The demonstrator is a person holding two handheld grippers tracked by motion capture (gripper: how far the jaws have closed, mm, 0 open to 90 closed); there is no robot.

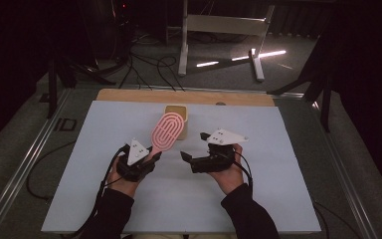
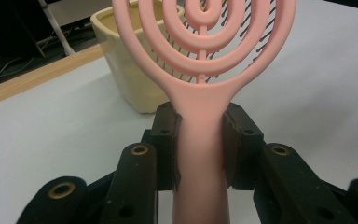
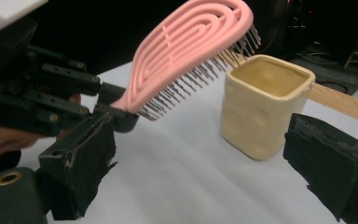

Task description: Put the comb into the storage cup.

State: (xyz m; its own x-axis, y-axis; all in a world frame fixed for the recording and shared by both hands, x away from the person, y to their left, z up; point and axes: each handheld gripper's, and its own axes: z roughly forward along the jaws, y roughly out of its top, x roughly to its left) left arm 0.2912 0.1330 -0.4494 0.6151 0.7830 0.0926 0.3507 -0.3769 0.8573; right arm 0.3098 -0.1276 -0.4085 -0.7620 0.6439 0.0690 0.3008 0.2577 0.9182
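High view, left gripper (image 1: pixel 151 155): at 7 o'clock from the table's centre, held in a hand, clenched on the handle of a pink hairbrush (image 1: pixel 167 130).
High view, hairbrush: oval head slanting toward 1 o'clock, tip overlapping a cream pot (image 1: pixel 184 110) near the far wooden edge.
High view, right gripper (image 1: pixel 184 156): at 5 o'clock from centre, held in the right hand (image 1: pixel 230 175), pointing toward 9 o'clock; jaw gap unclear from here.
High view, table (image 1: pixel 278 169): pale sheet over a wooden top.

Left gripper view, grip: both black pads pressed against the pink handle (image 2: pixel 200 154), one at 9 o'clock and one at 3 o'clock of it.
Left gripper view, brush head: concentric pink rings at 12 o'clock, dark bristles showing through.
Left gripper view, pot (image 2: pixel 130 70): at 11 o'clock, behind the head.

Right gripper view, right gripper (image 3: pixel 200 172): released, pads well apart, nothing between them.
Right gripper view, hairbrush (image 3: pixel 186 51): at 11 o'clock, tilted, bristles down, above the table.
Right gripper view, pot (image 3: pixel 261 107): at 1 o'clock, upright, just below the brush tip.
Right gripper view, left gripper (image 3: pixel 114 105): at 9 o'clock, clamped on the handle.
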